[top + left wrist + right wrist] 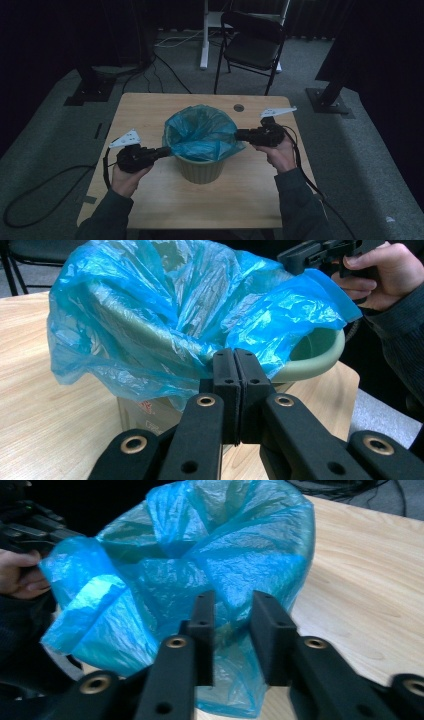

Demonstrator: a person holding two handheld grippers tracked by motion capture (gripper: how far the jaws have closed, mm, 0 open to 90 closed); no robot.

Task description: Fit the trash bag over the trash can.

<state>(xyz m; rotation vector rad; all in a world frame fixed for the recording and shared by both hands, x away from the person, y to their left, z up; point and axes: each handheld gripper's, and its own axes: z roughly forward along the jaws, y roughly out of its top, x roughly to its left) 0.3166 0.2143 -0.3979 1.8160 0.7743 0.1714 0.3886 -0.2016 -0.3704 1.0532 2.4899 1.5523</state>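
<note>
Blue bag [201, 131] in pale green bin [201, 170] (translucent liner), light wood-grain table [150, 107], blk claws.

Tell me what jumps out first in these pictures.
The bright blue bag stands out, puffed over the rim of a greenish bin in the middle of the wooden table. The left gripper is shut at the bag's edge; the right gripper has its jaws apart against the plastic opposite.

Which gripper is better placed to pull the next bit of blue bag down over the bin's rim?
Right. The right gripper has open jaws at the blue bag. The left gripper is shut at the bin.
</note>
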